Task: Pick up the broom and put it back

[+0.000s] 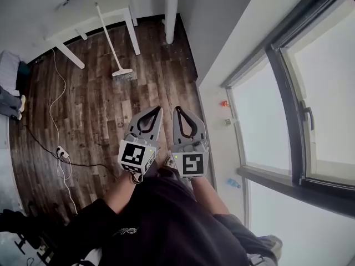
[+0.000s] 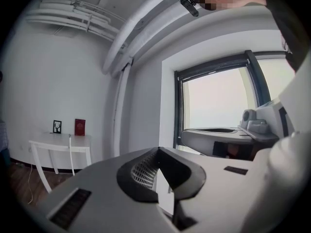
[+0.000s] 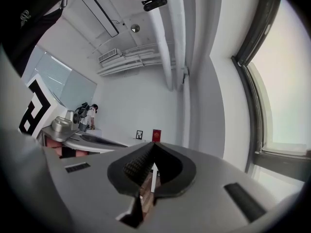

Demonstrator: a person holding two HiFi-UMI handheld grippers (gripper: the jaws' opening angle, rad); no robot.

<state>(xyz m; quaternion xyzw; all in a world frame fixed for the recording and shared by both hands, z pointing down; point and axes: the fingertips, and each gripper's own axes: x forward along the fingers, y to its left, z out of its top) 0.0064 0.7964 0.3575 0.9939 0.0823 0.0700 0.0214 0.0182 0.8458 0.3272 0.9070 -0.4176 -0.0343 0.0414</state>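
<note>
Cable (image 1: 54, 87) trails down the dark wood floor (image 1: 100, 126) at the far left of the head view. At your 11 o'clock, well apart from both grippers, the broom (image 1: 112, 47) leans against the white table (image 1: 105, 4). Its bristle head is down on the floor at the 5 o'clock end, and its pale handle runs up toward 11 o'clock to the table's edge. You hold the left gripper (image 1: 157, 109) and the right gripper (image 1: 178, 109) side by side at centre, tips aimed toward 12 o'clock. Each has its jaws together with nothing between them. A dark-framed window (image 1: 294, 93) fills your 3 o'clock side.
</note>
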